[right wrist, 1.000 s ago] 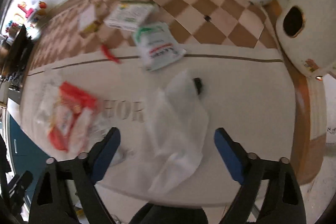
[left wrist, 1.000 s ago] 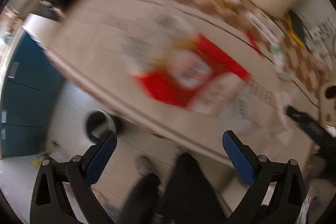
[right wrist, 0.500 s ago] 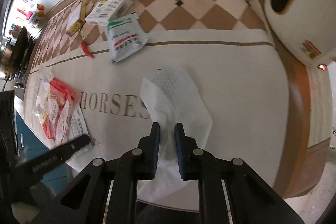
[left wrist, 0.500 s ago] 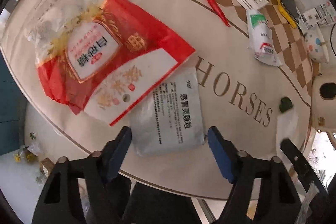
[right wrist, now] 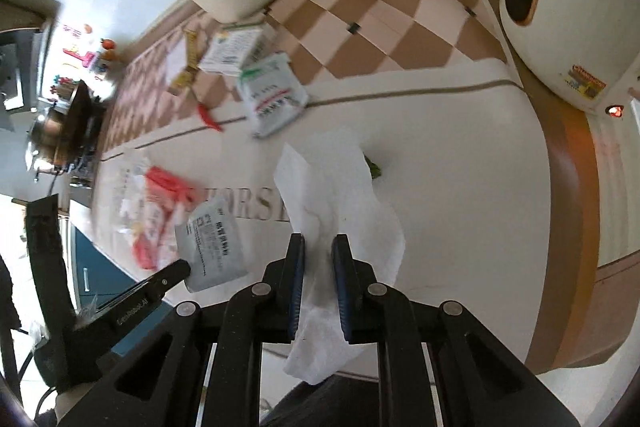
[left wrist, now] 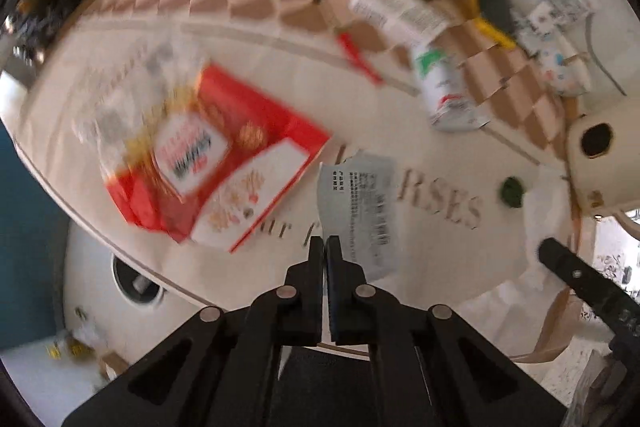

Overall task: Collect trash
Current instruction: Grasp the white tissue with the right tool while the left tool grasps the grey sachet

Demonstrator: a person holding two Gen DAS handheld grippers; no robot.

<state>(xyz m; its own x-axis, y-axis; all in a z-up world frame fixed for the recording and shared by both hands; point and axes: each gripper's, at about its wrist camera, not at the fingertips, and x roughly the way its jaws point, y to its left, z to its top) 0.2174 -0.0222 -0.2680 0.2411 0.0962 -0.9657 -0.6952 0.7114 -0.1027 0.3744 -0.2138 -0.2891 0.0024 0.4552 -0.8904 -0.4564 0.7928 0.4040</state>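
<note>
Got both tools loaded: my left tool is pinched shut on the corner of the grey sachet, and my right tool is clamped on the white tissue, both lifted just off the tabletop. Worry: that thin corner grip slips and the sachet drops back beside the red bag.

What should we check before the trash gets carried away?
1. Left gripper pinching the grey packet: ok, jaws shut on its edge.
2. Right gripper pinching the white tissue: ok.
3. Packet lifted off the table: ok, it hangs from the gripper.
4. Tissue fully off the table: cannot tell.
5. Other trash left: not ok, the red bag and white-green packet remain.
6. Where the bin is: cannot tell.
</note>
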